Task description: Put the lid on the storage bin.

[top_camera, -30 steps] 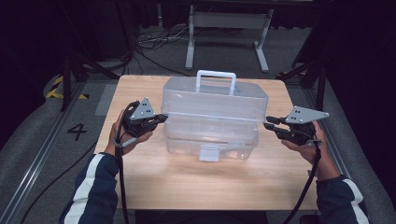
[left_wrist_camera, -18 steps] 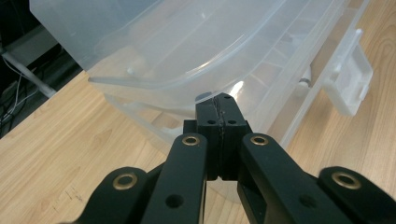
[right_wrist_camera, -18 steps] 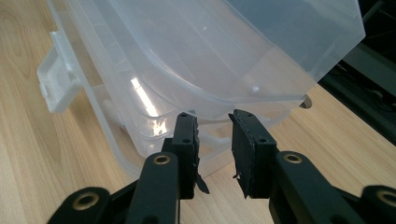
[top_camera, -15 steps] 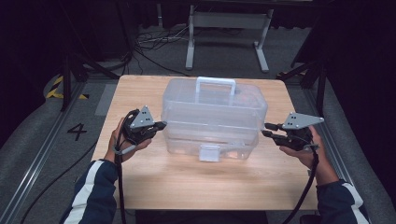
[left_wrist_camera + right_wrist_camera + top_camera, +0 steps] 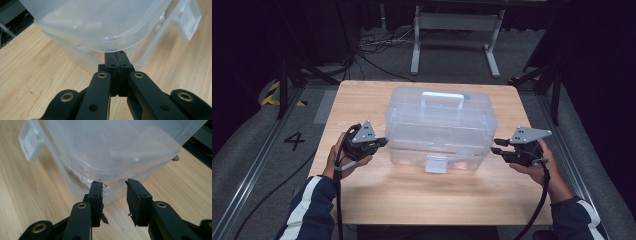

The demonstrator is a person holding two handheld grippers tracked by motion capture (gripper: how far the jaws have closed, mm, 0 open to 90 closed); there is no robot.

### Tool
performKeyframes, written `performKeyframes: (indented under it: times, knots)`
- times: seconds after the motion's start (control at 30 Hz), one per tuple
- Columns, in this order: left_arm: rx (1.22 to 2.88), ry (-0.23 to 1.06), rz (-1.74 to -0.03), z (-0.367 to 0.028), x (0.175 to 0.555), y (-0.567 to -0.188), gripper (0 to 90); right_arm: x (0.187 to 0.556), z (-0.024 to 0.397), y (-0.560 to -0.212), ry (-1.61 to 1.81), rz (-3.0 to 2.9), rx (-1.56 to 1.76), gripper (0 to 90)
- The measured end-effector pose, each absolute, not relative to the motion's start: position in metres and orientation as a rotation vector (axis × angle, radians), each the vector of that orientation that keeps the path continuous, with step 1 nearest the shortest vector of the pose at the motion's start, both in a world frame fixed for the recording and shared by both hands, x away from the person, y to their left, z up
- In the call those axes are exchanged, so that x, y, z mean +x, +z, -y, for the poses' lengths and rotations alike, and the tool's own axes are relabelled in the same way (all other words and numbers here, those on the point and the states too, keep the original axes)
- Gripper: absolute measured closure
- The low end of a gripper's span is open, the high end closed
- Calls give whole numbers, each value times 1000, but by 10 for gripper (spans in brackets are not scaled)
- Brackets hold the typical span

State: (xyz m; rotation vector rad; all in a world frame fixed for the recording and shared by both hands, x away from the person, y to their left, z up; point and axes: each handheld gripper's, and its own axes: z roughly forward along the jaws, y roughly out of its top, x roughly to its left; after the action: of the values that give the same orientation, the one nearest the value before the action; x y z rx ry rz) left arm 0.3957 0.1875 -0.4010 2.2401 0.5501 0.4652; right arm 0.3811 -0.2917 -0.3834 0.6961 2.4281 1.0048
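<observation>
A clear plastic storage box (image 5: pixel 439 125) with a lid handle (image 5: pixel 442 97) and a front latch (image 5: pixel 435 163) stands in the middle of the wooden table (image 5: pixel 412 195). My left gripper (image 5: pixel 384 142) is at the box's left end. In the left gripper view it (image 5: pixel 117 56) is shut, pads together, tips right under the lid rim of the box (image 5: pixel 95 22). My right gripper (image 5: pixel 495 146) is at the box's right end. Its jaws (image 5: pixel 113 185) have just been opening and stand apart below the rim of the box (image 5: pixel 112 145), pressing on nothing.
Behind the table are a metal stand (image 5: pixel 452 30) and loose cables (image 5: pixel 372 45) on the floor. A painted 4 (image 5: pixel 294 141) and yellow-black tape (image 5: pixel 272 92) mark the floor at the left. Bare tabletop lies in front of the box.
Both hands and the box have come down and sit lower in the high view. The right gripper's jaws have spread a little wider.
</observation>
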Motion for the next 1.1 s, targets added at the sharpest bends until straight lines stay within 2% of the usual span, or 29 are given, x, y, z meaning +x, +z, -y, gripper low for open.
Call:
performKeyframes:
  times: [0.47, 0.73, 1.03, 1.1]
  knots:
    - [2243, 419, -604, -199, 397, -420, 900, 375, 293, -399, 964, -2452, 728, 678]
    - [2302, 389, -598, -190, 401, -438, 900, 370, 287, -400, 988, -2483, 692, 647]
    - [2284, 351, -588, -188, 402, -440, 900, 373, 289, -400, 984, -2447, 713, 666]
    - [2307, 375, -578, -185, 400, -439, 900, 374, 290, -400, 988, -2436, 723, 672]
